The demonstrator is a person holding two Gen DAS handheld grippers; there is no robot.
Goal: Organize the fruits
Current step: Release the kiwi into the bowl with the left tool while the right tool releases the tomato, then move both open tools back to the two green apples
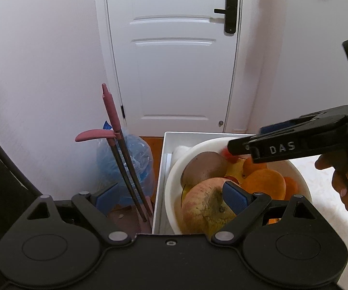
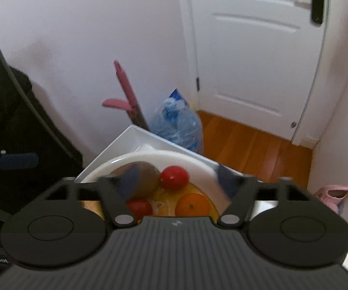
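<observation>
A white bowl (image 1: 171, 176) holds a brown kiwi (image 1: 204, 168), a large apple (image 1: 207, 205), several oranges (image 1: 265, 183) and small red tomatoes. My left gripper (image 1: 171, 198) is open and empty at the bowl's near left rim; its right pad (image 1: 234, 197) lies over the apple. My right gripper (image 2: 176, 178) is open and empty, hovering above the bowl (image 2: 205, 169) over the kiwi (image 2: 147, 178), a red tomato (image 2: 174, 177) and an orange (image 2: 192, 205). In the left wrist view the right gripper (image 1: 244, 145) reaches in from the right.
The bowl sits in a white tray (image 1: 164, 145) on a table. Beyond are a pink-handled broom and dustpan (image 1: 112, 120), a blue plastic bag (image 1: 135, 159), a white door (image 1: 174, 48) and wood floor (image 2: 258, 145). A pink slipper (image 2: 333, 193) lies at the right.
</observation>
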